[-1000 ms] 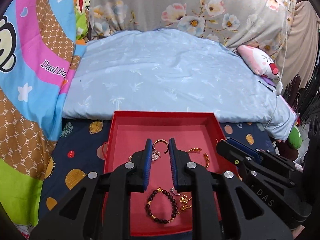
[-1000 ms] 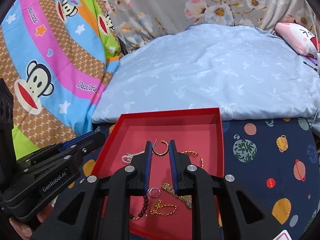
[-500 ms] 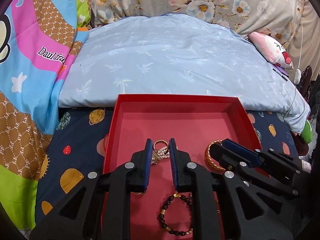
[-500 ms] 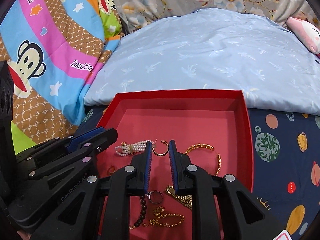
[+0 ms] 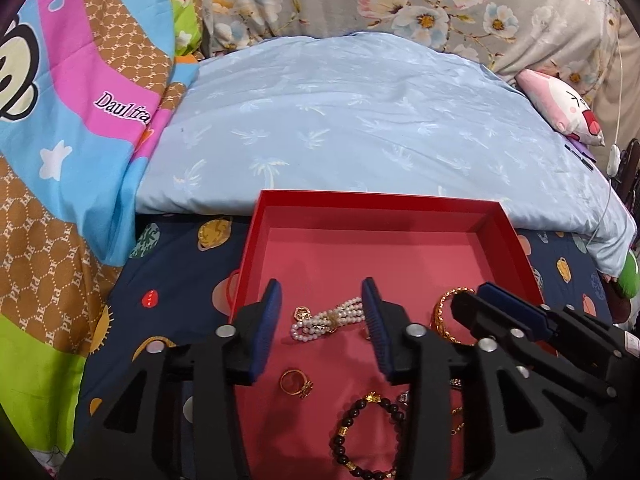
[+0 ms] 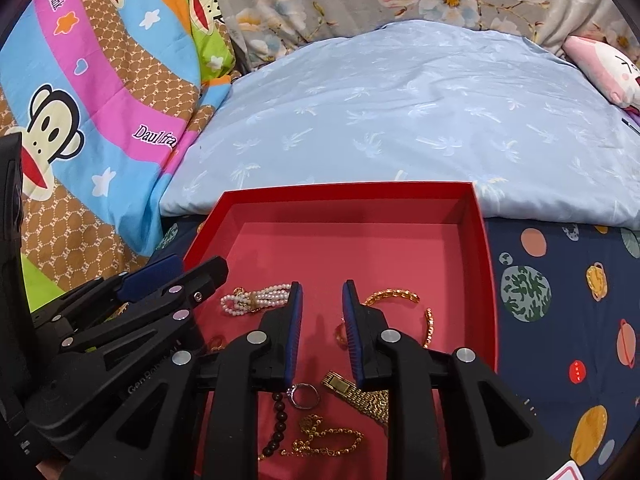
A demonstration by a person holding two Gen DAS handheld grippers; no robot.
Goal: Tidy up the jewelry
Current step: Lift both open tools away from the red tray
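Left wrist view: both tools poised over jewelry in a shallow red cardboard tray (image 5: 256,236) on the bed.

Left tool (image 5: 320,320) has its jaws opening and apart; a white multi-strand pearl bracelet with a gold clasp (image 5: 326,320) lies on the tray floor between the pads, neither pad pressing on it. A gold ring (image 5: 295,383) lies at 6 o'clock from the bracelet, and a dark beaded bracelet with gold spacers (image 5: 366,436) lies beyond that, toward 5 o'clock. Right tool (image 6: 322,312) has its jaws opening, with bare tray floor between the tips and nothing gripped. A gold chain-link bangle (image 6: 404,304) lies just at 3 o'clock of it; the pearl bracelet lies at 9 o'clock. A silver ring (image 6: 305,395) and a gold watch band (image 6: 360,394) lie nearer the camera.
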